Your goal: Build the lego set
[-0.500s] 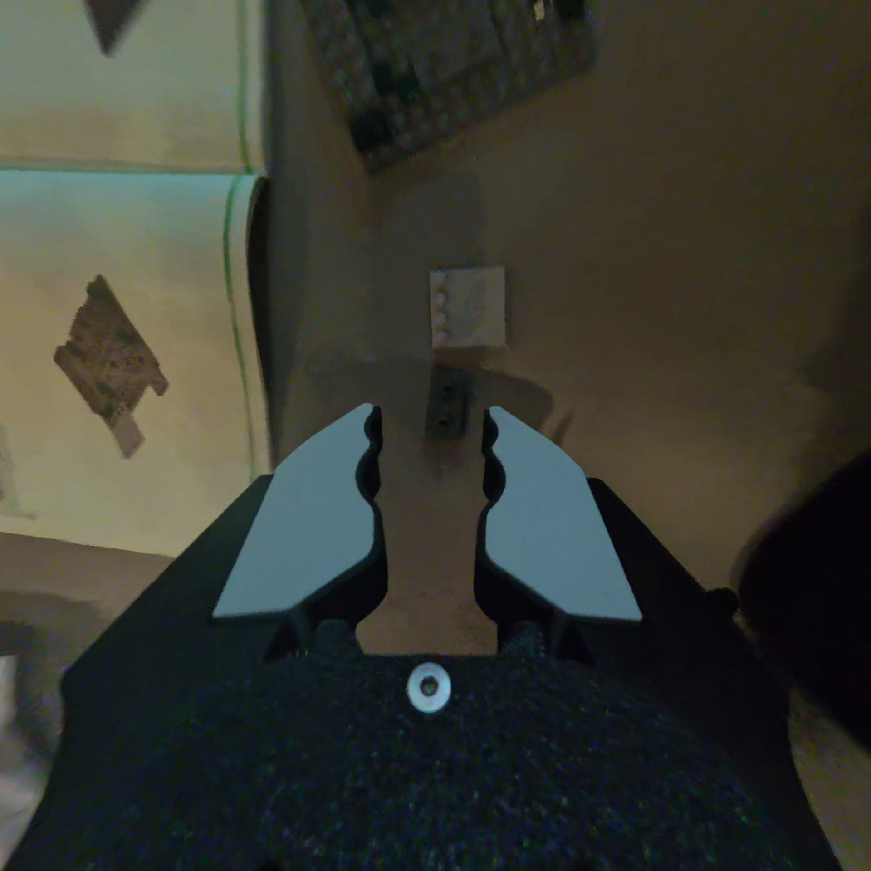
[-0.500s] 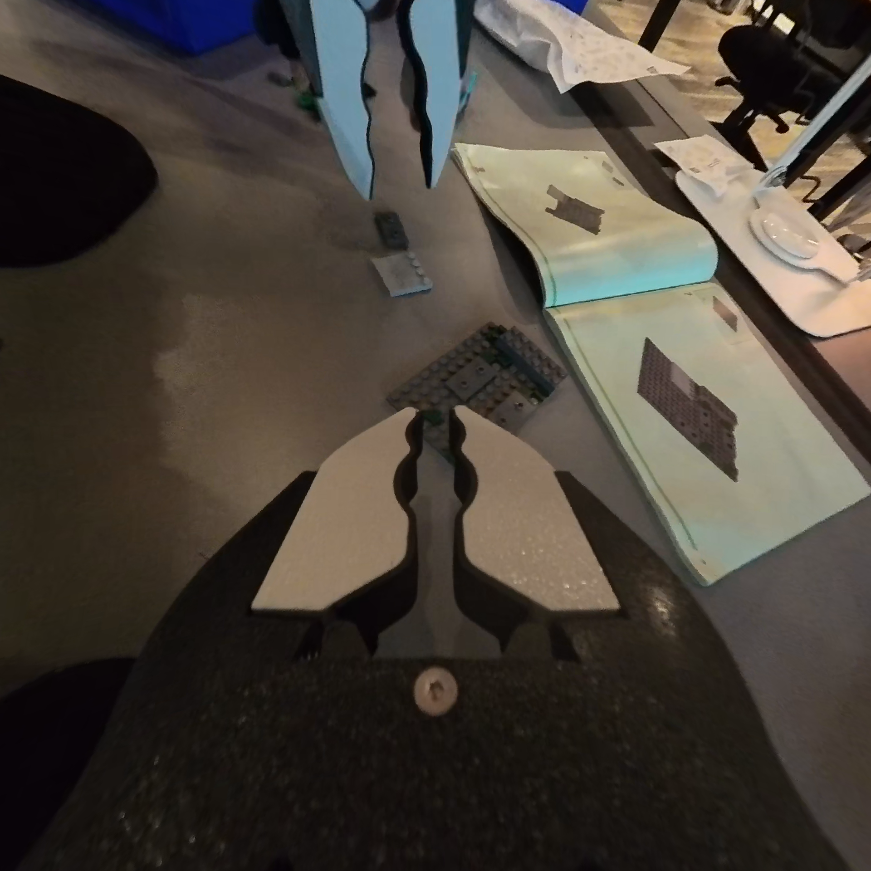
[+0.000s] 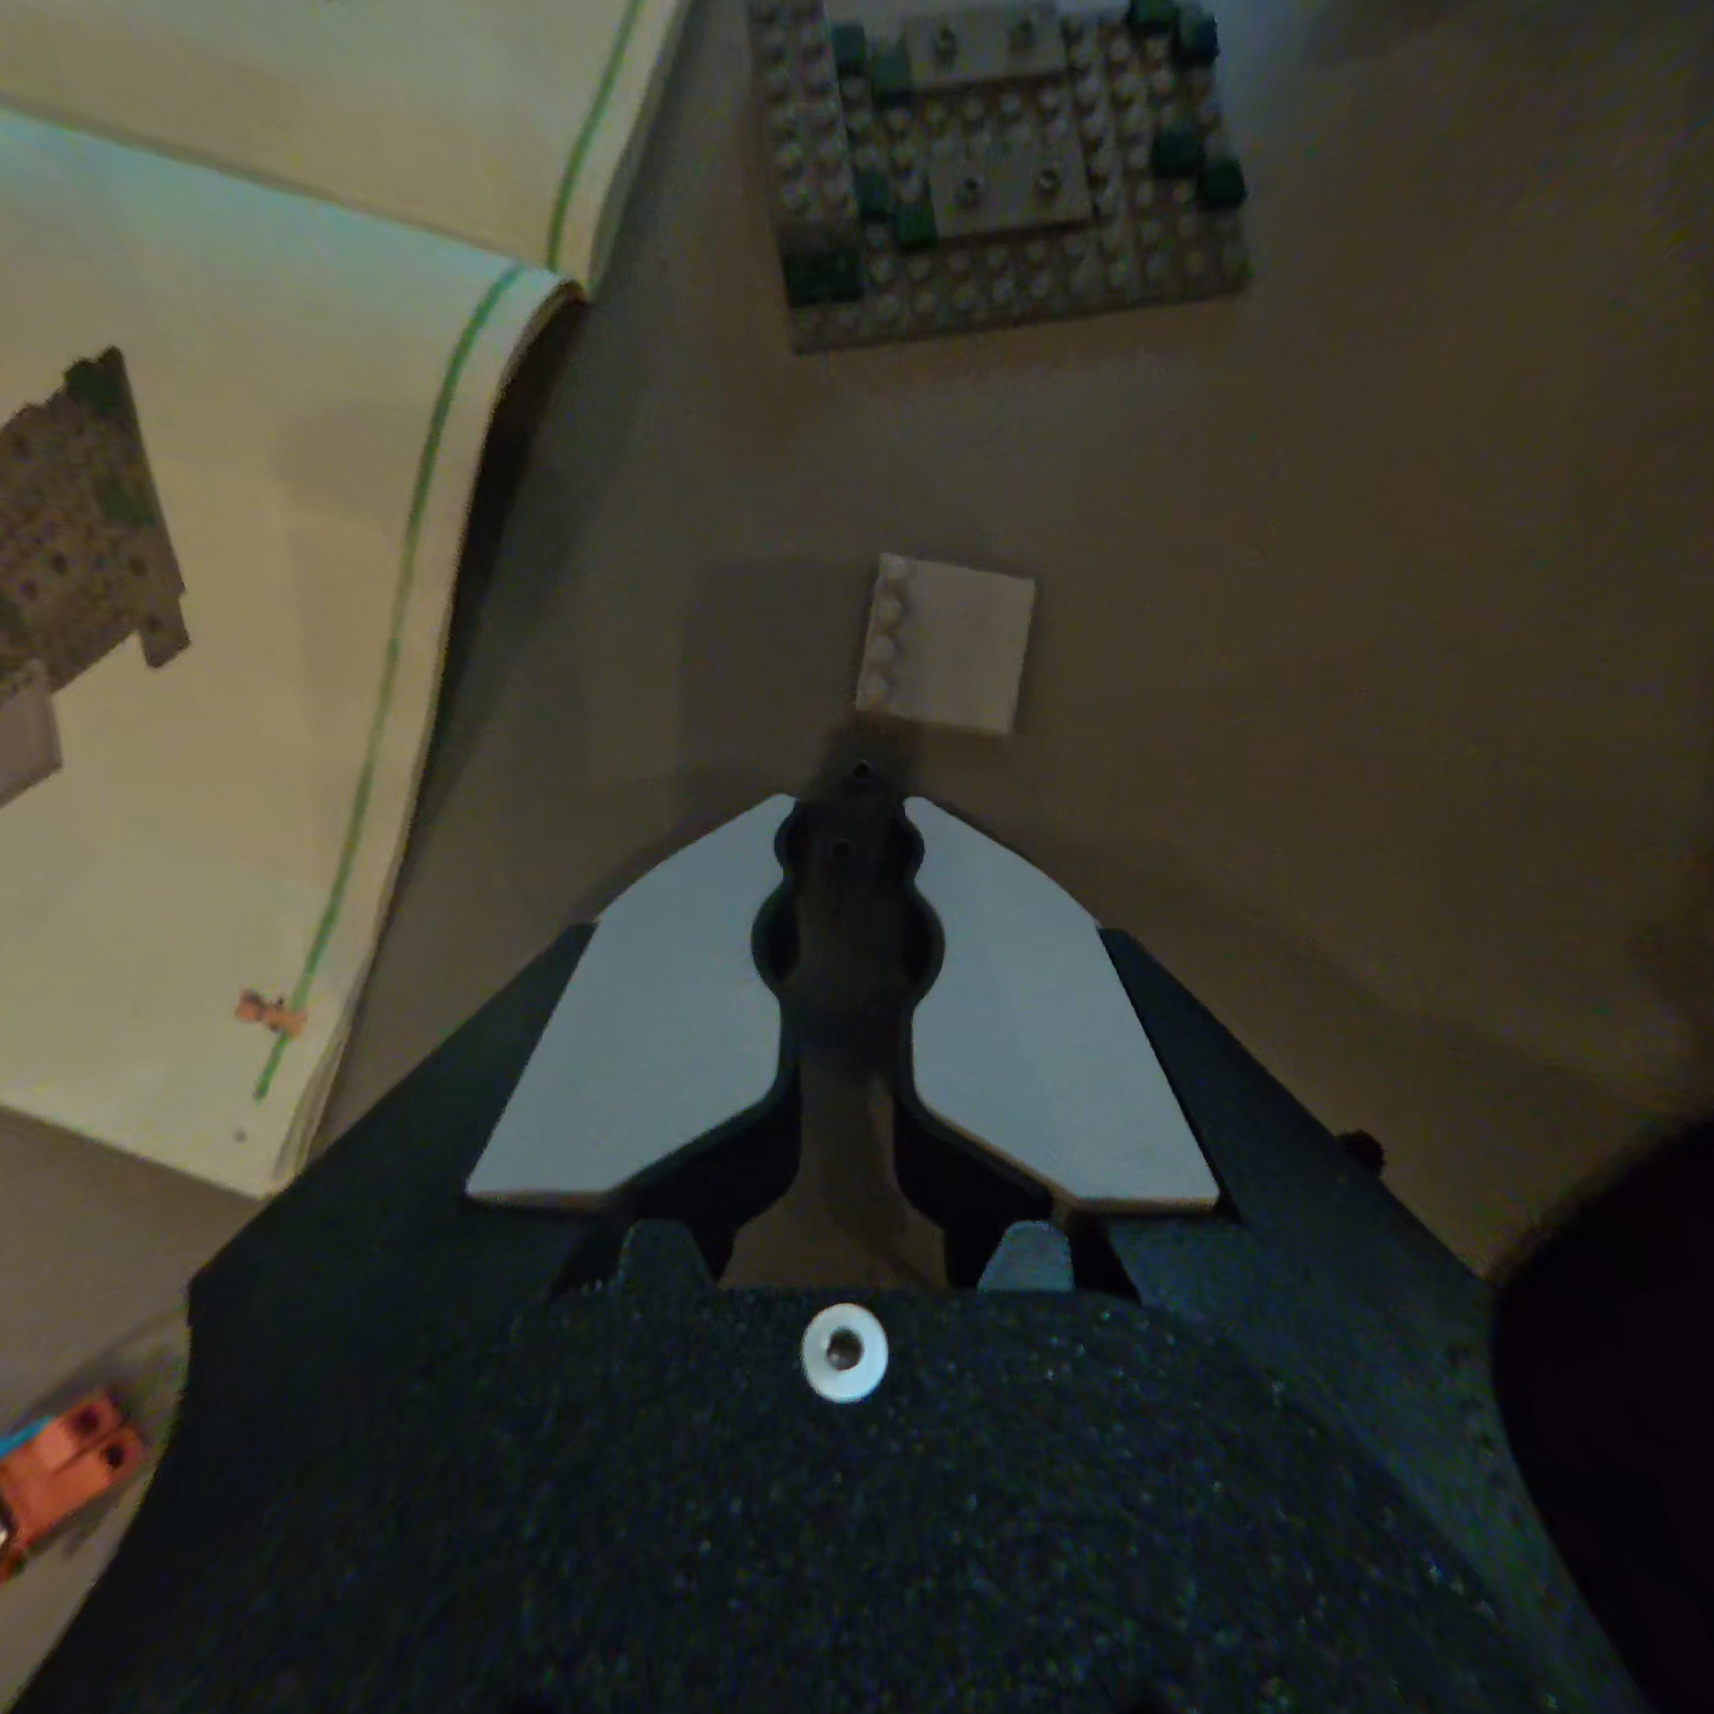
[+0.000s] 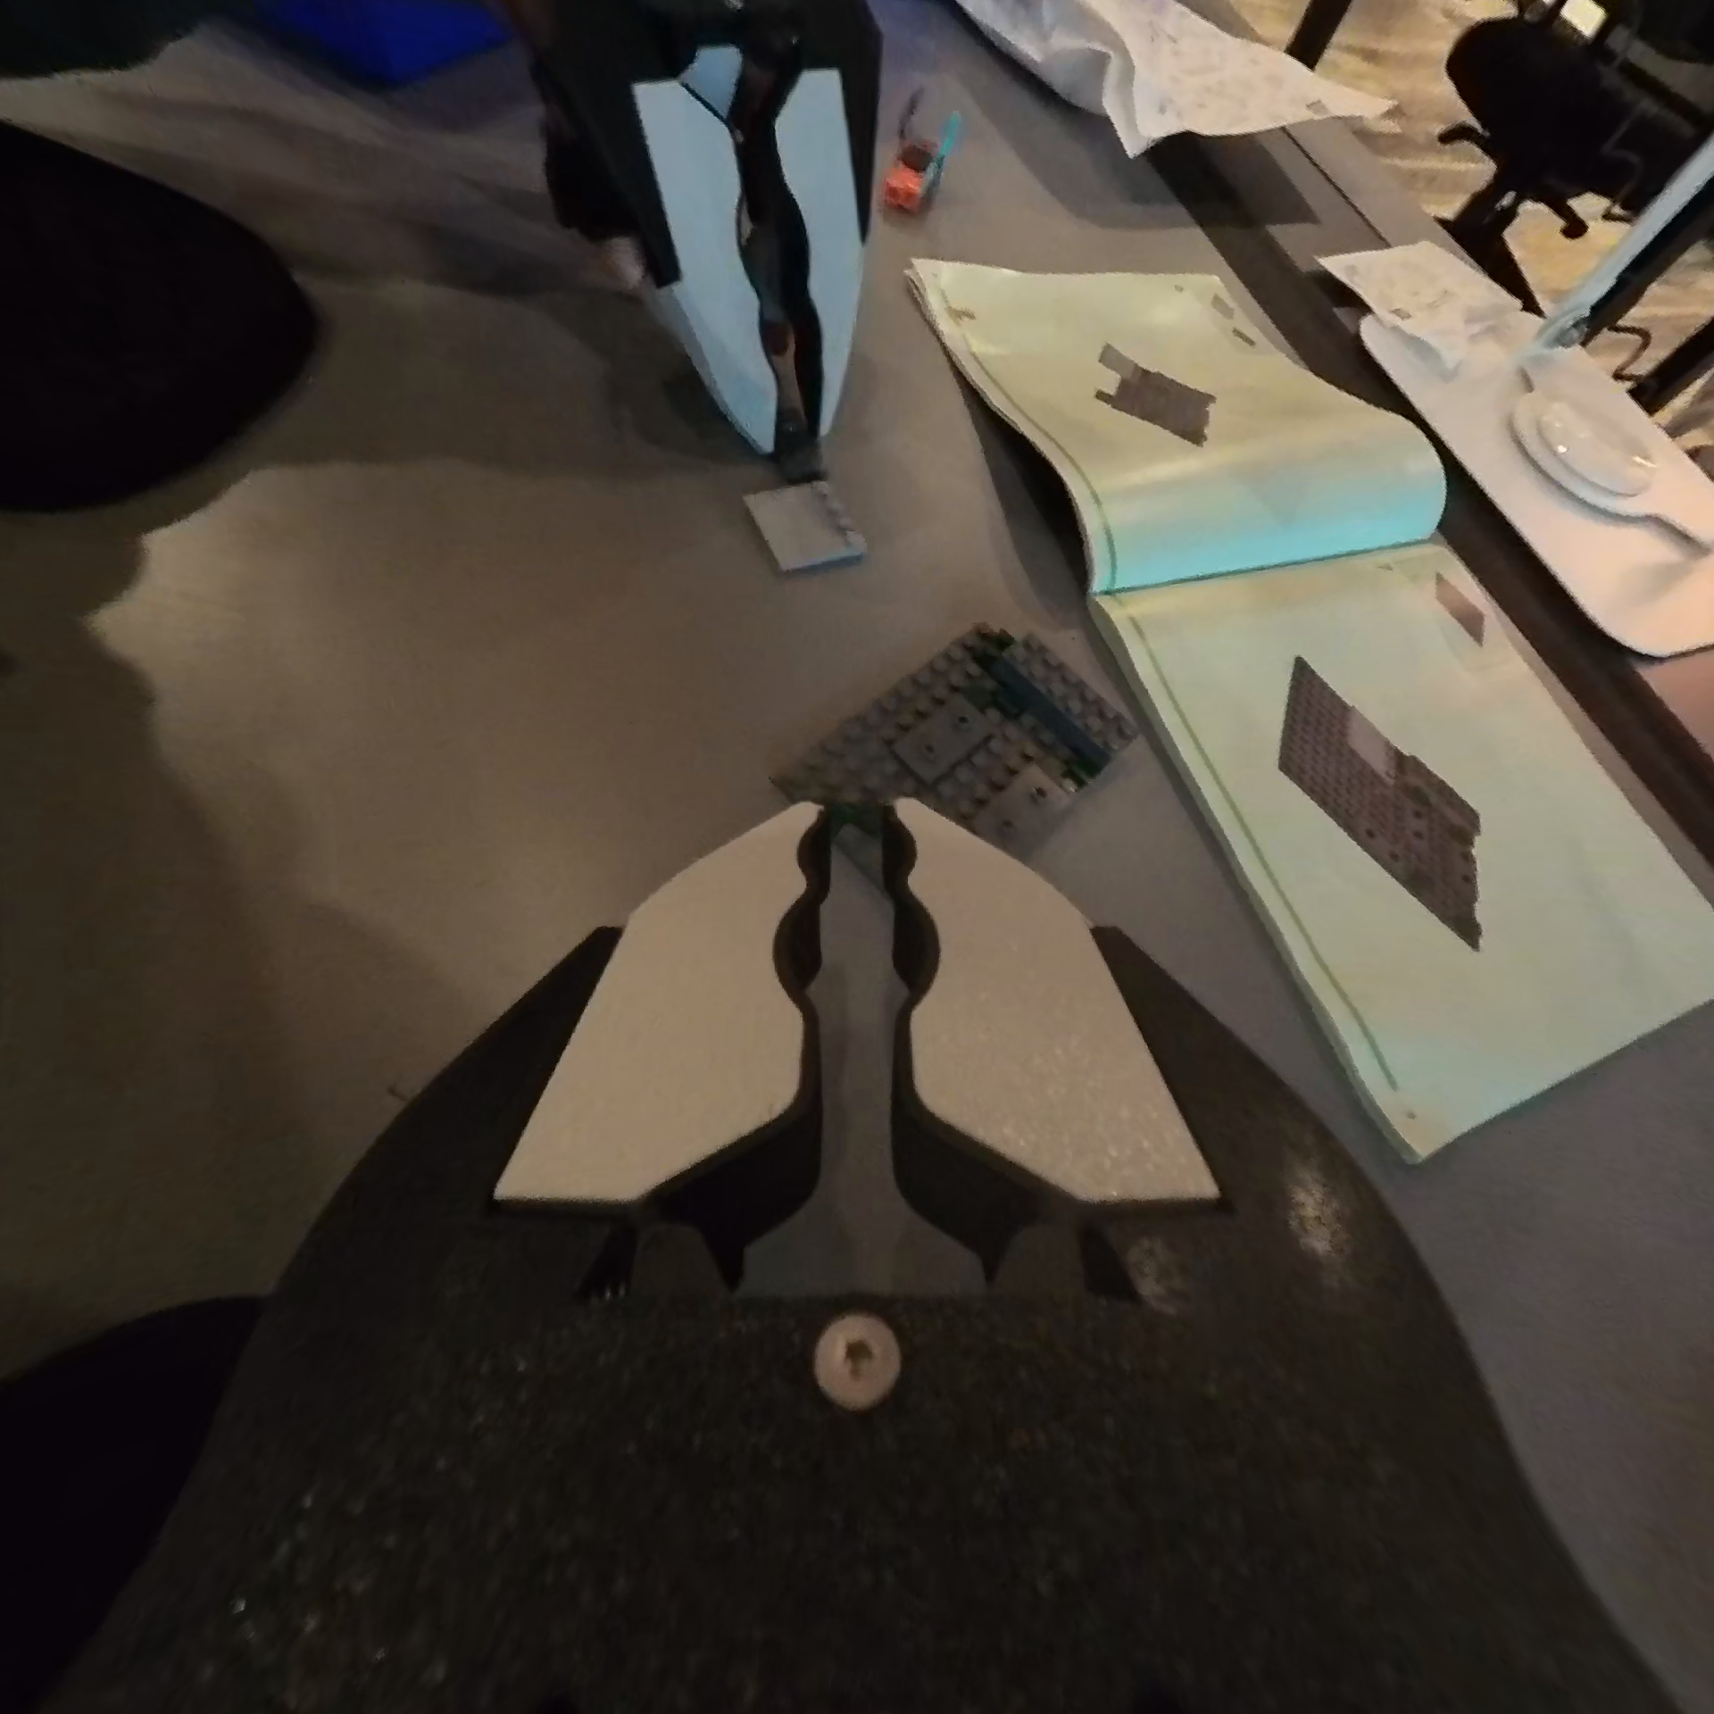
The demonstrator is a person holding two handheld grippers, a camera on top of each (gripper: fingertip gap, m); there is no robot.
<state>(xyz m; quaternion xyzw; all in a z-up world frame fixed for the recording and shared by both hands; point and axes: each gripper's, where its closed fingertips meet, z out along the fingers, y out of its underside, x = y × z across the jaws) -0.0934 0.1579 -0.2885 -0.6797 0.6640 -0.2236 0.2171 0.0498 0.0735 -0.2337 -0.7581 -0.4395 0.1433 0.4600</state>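
Now L gripper (image 3: pixel 850 812) pinches dark plate (image 3: pixel 853 835), long axis fwd.

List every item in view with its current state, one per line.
Left claw: shut on dark small plate, at the table.
Right claw: open, empty.
Light grey plate: flat, loose.
Grey baseplate: partly built.
Instruction booklet: open.
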